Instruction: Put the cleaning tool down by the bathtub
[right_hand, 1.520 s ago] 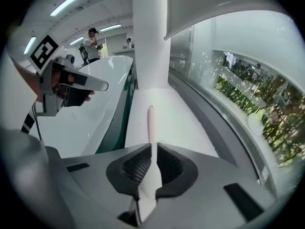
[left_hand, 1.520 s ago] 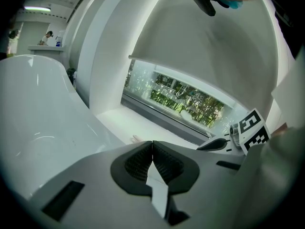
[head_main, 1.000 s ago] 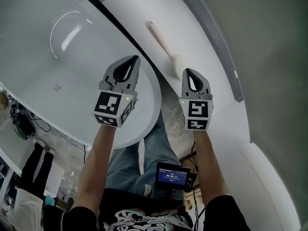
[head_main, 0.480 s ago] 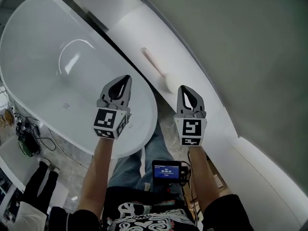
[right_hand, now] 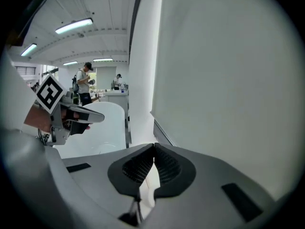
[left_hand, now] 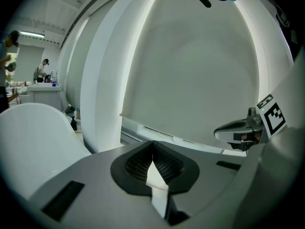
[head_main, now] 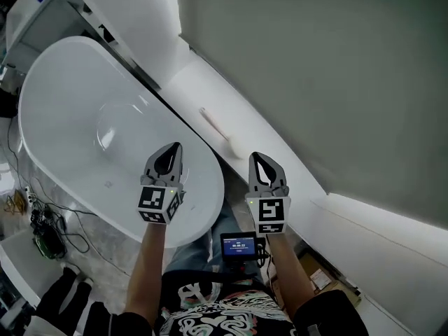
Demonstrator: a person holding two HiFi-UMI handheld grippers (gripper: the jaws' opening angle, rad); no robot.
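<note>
- The long pale-handled cleaning brush (head_main: 213,126) lies on the white ledge (head_main: 183,82) just right of the white oval bathtub (head_main: 70,124).
- Probably light, stiff, slick plastic; I'd grab mid-handle.
- Left gripper (head_main: 173,150) and right gripper (head_main: 257,158): both 2 tongs pinched closed, holding nothing.

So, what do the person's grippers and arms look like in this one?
The grey plastic left gripper and right gripper match: tapering jaws lined with black ribbed pads, and a cube of black-and-white square markers at the back. The arms are bare below short black sleeves.
</note>
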